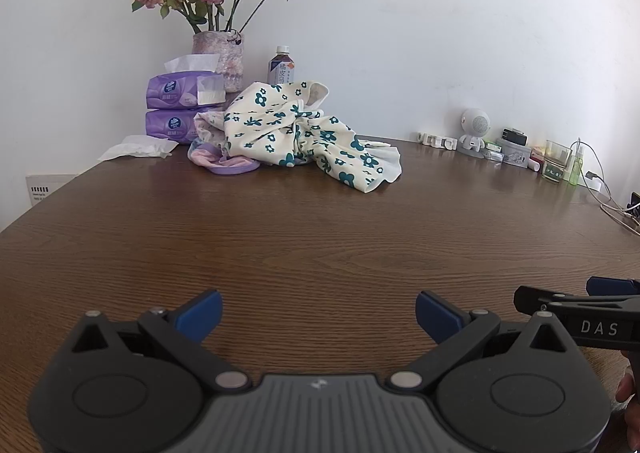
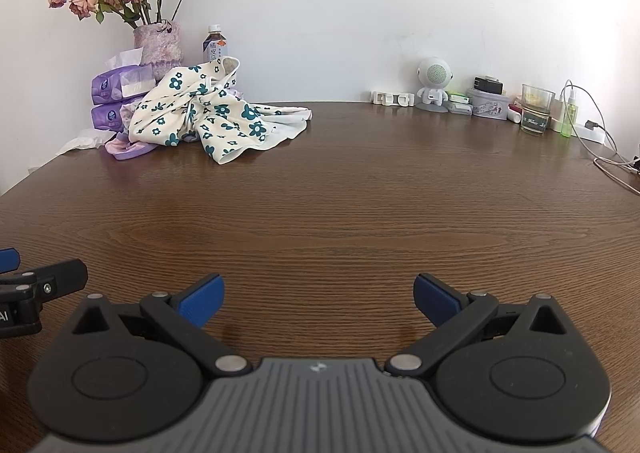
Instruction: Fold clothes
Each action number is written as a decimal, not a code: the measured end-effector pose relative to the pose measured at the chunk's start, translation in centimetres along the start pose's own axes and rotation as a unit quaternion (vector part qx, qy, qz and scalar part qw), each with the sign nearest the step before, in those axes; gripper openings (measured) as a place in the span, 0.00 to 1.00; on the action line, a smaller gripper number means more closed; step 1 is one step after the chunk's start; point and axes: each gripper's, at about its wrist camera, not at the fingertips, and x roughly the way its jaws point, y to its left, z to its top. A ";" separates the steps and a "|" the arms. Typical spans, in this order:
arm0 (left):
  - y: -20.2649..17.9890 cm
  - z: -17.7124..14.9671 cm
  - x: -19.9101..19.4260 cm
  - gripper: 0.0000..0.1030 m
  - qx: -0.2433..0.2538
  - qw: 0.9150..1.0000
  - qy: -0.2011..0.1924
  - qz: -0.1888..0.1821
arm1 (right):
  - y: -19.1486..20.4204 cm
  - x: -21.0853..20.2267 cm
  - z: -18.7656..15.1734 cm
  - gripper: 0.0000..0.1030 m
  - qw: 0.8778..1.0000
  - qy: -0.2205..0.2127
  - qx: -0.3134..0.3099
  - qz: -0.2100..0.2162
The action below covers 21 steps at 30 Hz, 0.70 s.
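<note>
The dark wood-grain table (image 2: 340,189) was seen to fill most of both views, its near and middle surface bare, with a white wall behind it. A crumpled heap of clothes was found at the far left of the table, well apart from both tongs: a cream garment printed with teal flowers (image 1: 296,133) was piled on top, one end trailing flat toward the right, and a pink and lilac garment (image 1: 228,163) was partly buried under its left edge. The heap was backed by two stacked purple tissue packs (image 1: 180,109), a vase of dried pink roses (image 1: 222,57) and a capped drink bottle (image 1: 281,67), and a loose tissue (image 1: 140,147) was laid just left of the packs. The left tongs (image 1: 319,317) were held low over the near edge of the table with the blue-padded jaws spread wide and nothing between them. The right tongs (image 2: 319,299) were held just beside them in the same manner, jaws likewise apart and empty. Along the far right of the table, a small white robot figure (image 2: 433,83), a round tin (image 2: 490,103), a glass cup (image 2: 536,109), a green spray bottle (image 2: 569,115) and white cables (image 2: 608,157) were ranged against the wall.
</note>
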 end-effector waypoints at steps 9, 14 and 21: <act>0.0 -0.1 -0.1 1.00 -0.002 1.000 -0.001 -0.002 | -0.1 0.0 0.0 1.00 1.000 0.000 0.001 -0.001; 0.0 -0.1 -0.2 1.00 -0.003 1.000 -0.003 -0.002 | 0.0 0.0 0.1 1.00 1.000 0.001 0.001 -0.001; 0.1 -0.1 -0.2 1.00 -0.006 1.000 -0.005 -0.004 | 0.0 0.0 0.1 1.00 1.000 0.001 0.002 0.000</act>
